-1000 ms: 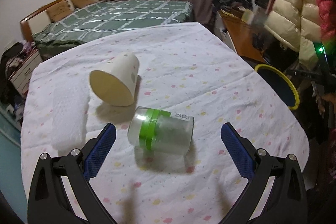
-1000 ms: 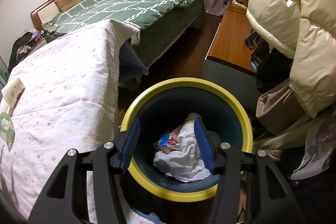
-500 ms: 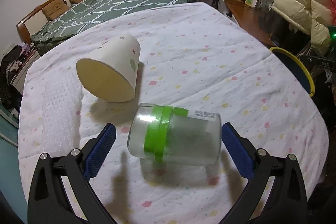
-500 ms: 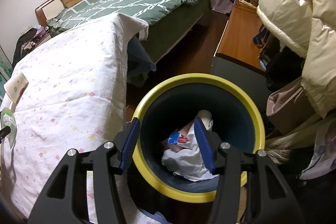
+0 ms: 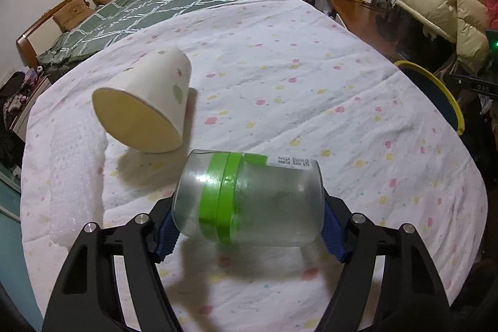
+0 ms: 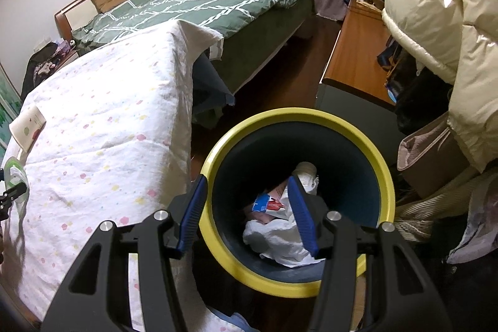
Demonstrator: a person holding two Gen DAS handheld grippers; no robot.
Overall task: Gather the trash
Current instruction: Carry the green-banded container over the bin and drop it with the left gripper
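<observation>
1. The left gripper (image 5: 247,226) is closing on a clear plastic jar (image 5: 249,198) with a green band, which lies on its side on the near part of the cloth-covered surface (image 5: 311,101). The blue fingers (image 5: 333,231) sit at the jar's two ends, apparently touching them; a firm pinch cannot be confirmed yet.
2. The grip runs end to end along the jar (its longest way), so the pads hold smooth flat faces. If they close off-centre, the jar could pivot or squirt out and roll across the cloth.
3. A paper cup (image 5: 146,111) lies tipped over just beyond the jar on the left, with a bubble-wrap sheet (image 5: 74,176) further left. A jar that slips could knock the cup and send it rolling toward the edge.
4. The right gripper (image 6: 249,213) hangs over the yellow-rimmed bin (image 6: 382,173) at the right of the surface, fingers about half apart with nothing between them. Crumpled white trash (image 6: 280,238) is already in the bin.
5. The carry to the bin crosses the surface edge; a weak grip there would likely drop the jar on the floor rather than in the bin.
</observation>
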